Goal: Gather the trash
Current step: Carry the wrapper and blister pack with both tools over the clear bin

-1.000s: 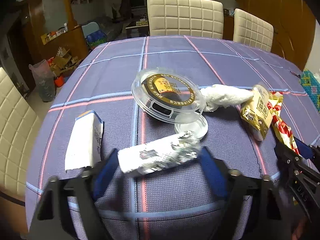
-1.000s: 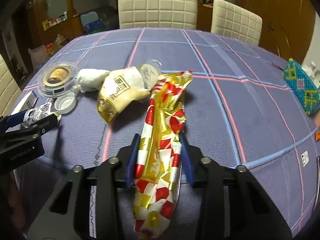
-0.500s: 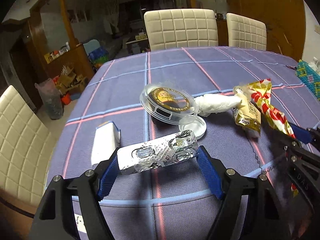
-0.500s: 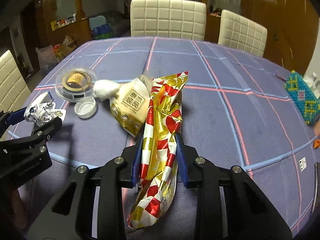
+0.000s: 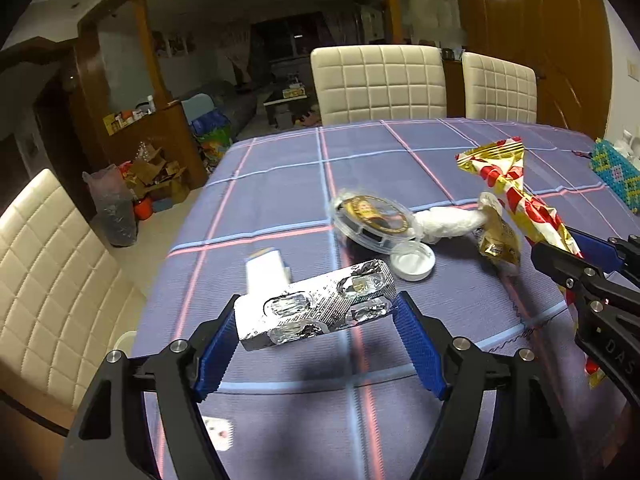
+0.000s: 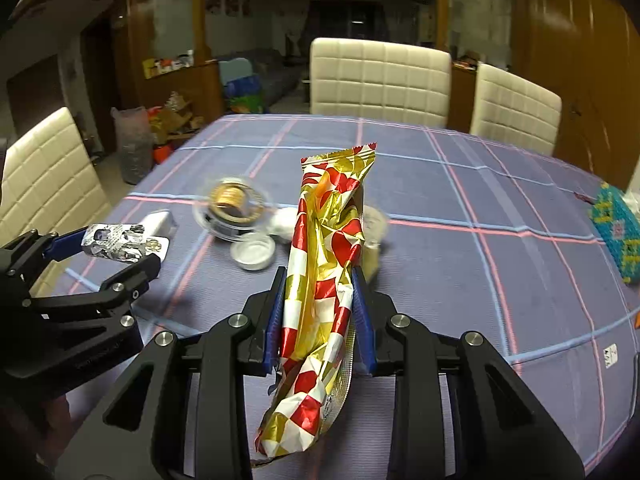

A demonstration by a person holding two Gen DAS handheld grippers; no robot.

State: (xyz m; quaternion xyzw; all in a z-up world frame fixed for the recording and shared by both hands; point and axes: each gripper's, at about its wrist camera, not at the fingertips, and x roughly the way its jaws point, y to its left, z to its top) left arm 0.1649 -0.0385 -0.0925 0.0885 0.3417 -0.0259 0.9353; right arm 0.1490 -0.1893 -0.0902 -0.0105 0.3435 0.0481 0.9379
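My left gripper (image 5: 316, 320) is shut across the ends of a silver foil blister pack (image 5: 316, 308), held lifted above the tablecloth; the same gripper (image 6: 120, 246) and blister pack (image 6: 116, 242) show at the left of the right wrist view. My right gripper (image 6: 320, 300) is shut on a long red, gold and white snack wrapper (image 6: 328, 248), also raised; that wrapper (image 5: 516, 196) appears at the right of the left wrist view. On the cloth lie a clear round container (image 5: 374, 222), a white lid (image 5: 412, 264), a crumpled white tissue (image 5: 448, 222), a gold packet (image 5: 498, 240) and a small white box (image 5: 266, 270).
The table (image 5: 280, 184) wears a purple cloth with pink and blue lines. Cream padded chairs (image 5: 380, 84) stand at its far side and another chair (image 5: 44, 276) at the left. A beaded teal box (image 6: 618, 232) sits at the right edge. A bag of clutter (image 5: 112, 208) is on the floor.
Both grippers rose off the table with their loads: the blister pack and the wrapper now hang above the cloth. The right jaws pinched the wrapper tighter.
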